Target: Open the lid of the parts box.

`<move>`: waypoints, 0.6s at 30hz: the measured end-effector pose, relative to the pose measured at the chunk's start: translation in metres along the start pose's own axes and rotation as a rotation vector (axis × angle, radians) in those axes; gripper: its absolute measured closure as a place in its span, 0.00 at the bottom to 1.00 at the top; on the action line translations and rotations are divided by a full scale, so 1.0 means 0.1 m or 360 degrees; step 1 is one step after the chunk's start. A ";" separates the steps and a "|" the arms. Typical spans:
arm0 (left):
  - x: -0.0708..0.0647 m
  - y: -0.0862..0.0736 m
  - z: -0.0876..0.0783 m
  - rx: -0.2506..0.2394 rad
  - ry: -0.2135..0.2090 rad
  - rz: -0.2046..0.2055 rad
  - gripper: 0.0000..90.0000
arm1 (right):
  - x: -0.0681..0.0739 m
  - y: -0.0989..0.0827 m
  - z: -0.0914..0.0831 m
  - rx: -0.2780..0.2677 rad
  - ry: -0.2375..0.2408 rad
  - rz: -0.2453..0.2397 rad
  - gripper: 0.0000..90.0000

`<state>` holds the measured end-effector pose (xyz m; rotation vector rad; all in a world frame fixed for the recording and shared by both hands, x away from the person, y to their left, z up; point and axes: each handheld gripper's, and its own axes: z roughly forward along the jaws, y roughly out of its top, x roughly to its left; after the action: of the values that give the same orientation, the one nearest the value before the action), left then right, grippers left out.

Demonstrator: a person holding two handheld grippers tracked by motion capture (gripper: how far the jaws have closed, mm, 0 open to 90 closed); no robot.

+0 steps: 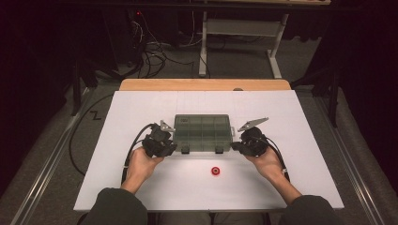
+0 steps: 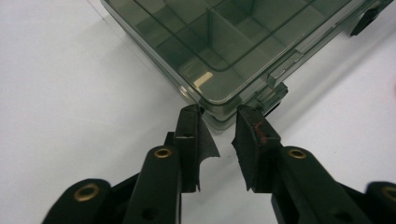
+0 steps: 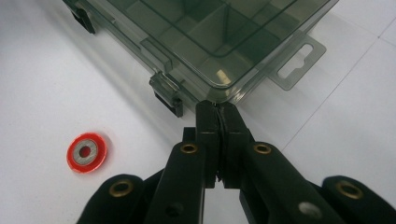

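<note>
A smoky clear compartment box (image 1: 202, 132), lid down, sits mid-bench on the white bench (image 1: 141, 108), between the two hands. The left tool (image 2: 218, 122) stands at the box's near left corner with its jaws slightly spread; the corner lies at the gap between the tips, and the pads do not press on it. The right tool (image 3: 218, 112) is pressed together, tips right against the box's near right corner; whether they nip its rim is hidden by the jaws. A red ring (image 3: 86, 152) lies on the bench just in front of the box. The box's far end is cut off in both gripper views, and its compartments are too dim to read.
</note>
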<state>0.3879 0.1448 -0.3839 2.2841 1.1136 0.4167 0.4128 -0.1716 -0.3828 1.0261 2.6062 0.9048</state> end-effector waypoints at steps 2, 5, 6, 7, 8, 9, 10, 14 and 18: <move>0.00 0.01 0.01 0.0008 0.0006 -0.0004 0.74 | 0.00 0.01 -0.01 -0.0007 0.0002 0.0003 1.00; 0.00 0.02 0.02 0.0001 0.0032 -0.0013 0.71 | -0.01 0.01 -0.02 -0.0017 0.0004 0.0009 1.00; 0.00 0.03 0.02 -0.0001 0.0044 -0.0012 0.69 | -0.01 0.01 -0.02 -0.0023 0.0003 0.0005 1.00; 0.00 0.03 0.02 -0.0005 0.0052 -0.0018 0.68 | -0.02 0.01 -0.02 -0.0027 0.0004 -0.0002 1.00; 0.00 0.03 0.02 -0.0010 0.0057 -0.0023 0.67 | -0.02 0.01 -0.03 -0.0027 0.0004 0.0003 1.00; 0.00 0.04 0.02 -0.0011 0.0062 -0.0024 0.65 | -0.02 0.01 -0.03 -0.0028 0.0005 0.0004 1.00; 0.00 0.04 0.02 -0.0014 0.0070 -0.0022 0.64 | -0.01 0.01 -0.03 -0.0026 0.0007 0.0012 1.00; 0.00 0.07 0.01 -0.0025 0.0101 -0.0013 0.57 | -0.02 0.02 -0.04 -0.0038 0.0008 0.0010 1.00; -0.02 0.09 -0.01 -0.0050 0.0120 0.0013 0.53 | -0.02 0.02 -0.05 -0.0045 0.0006 0.0008 1.00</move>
<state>0.3919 0.1383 -0.3779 2.2630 1.1267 0.5236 0.4136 -0.1741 -0.3772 1.0250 2.5876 0.9429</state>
